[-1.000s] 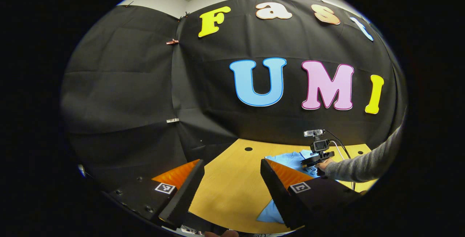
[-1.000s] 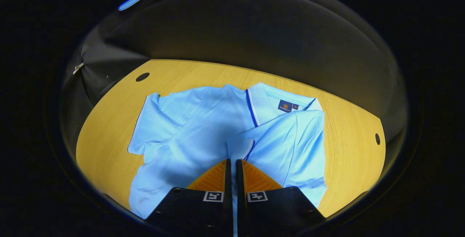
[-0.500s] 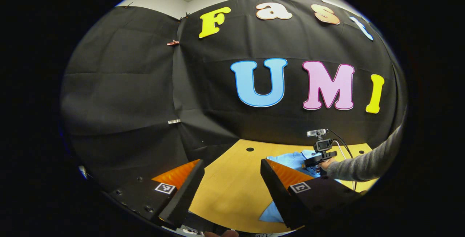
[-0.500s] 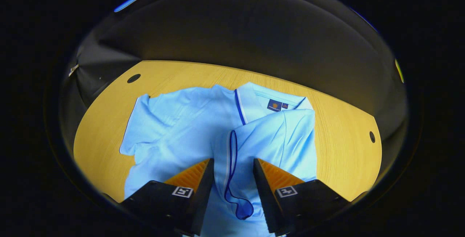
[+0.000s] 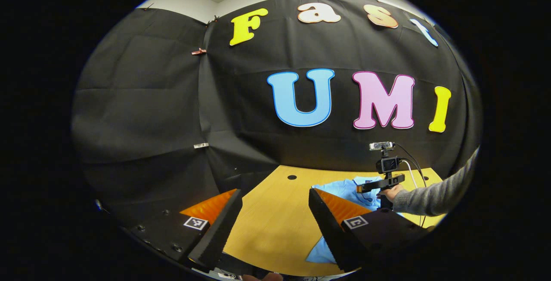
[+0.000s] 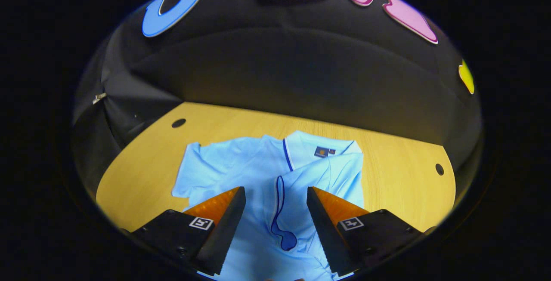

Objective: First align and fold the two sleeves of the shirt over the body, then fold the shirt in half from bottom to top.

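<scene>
A light blue shirt (image 6: 241,173) lay on the wooden table (image 6: 400,173) before black cloth walls (image 5: 142,100); both the left tool (image 5: 275,216) and the right tool (image 6: 275,212) were spread, holding nothing.

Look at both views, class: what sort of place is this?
Probably a recording booth, not a home: black cloth walls, a bare wooden table bearing one light blue shirt, and a person's hand holding the camera-topped right gripper.

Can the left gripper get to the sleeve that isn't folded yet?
Probably yes. The left gripper is open over bare table, and the flat sleeve has nothing on it.
</scene>
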### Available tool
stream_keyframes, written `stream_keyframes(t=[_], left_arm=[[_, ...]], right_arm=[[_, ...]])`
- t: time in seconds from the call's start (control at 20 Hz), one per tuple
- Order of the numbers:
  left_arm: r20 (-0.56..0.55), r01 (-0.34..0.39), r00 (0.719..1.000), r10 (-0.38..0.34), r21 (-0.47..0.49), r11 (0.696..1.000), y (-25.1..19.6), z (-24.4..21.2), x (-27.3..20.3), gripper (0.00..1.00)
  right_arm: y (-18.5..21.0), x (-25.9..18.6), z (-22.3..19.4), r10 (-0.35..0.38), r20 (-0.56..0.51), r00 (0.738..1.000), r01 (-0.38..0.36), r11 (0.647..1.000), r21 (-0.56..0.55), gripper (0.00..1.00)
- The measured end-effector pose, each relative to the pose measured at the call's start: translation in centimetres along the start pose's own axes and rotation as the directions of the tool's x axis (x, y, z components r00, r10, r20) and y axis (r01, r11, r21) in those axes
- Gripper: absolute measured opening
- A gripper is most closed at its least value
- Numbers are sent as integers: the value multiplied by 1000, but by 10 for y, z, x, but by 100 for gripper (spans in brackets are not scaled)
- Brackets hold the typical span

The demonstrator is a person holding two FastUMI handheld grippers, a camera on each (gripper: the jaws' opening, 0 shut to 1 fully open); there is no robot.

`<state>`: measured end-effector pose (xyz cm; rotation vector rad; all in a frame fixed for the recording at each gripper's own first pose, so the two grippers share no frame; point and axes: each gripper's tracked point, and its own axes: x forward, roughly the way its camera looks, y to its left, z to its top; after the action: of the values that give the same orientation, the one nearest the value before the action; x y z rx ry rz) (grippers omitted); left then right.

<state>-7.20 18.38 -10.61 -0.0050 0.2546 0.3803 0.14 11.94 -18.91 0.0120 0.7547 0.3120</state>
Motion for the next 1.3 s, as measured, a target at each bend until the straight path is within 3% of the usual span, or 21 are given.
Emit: stream_keyframes(t=[0.2, 0.35, 0.55, 0.75, 1.1, 1.3], left_arm=[[26, 59, 998, -59, -2, 998, -13, 10, 16, 99], [45, 109, 993, -109, 0, 994, -27, 17, 31, 99], [67, 187, 980, -187, 7, 982, -53, 23, 52, 99], [60, 255, 965, -255, 21, 967, -82, 19, 78, 99], [-5, 375, 927, -375, 57, 925, -140, -7, 136, 98], [-117, 412, 907, -405, 47, 910, -166, -32, 189, 99]], right_arm=[[-7, -69, 45, 20, 152, 988, -27, 999, 39, 90], [-7, -129, 80, 51, 273, 961, -77, 993, 86, 89], [-18, -219, 120, 46, 418, 907, -98, 990, 103, 92], [-33, -319, 149, -3, 561, 828, -62, 993, 97, 92], [-44, -437, 142, -54, 660, 750, 22, 998, 57, 92], [-46, -475, 136, -71, 683, 727, 37, 997, 65, 92]])
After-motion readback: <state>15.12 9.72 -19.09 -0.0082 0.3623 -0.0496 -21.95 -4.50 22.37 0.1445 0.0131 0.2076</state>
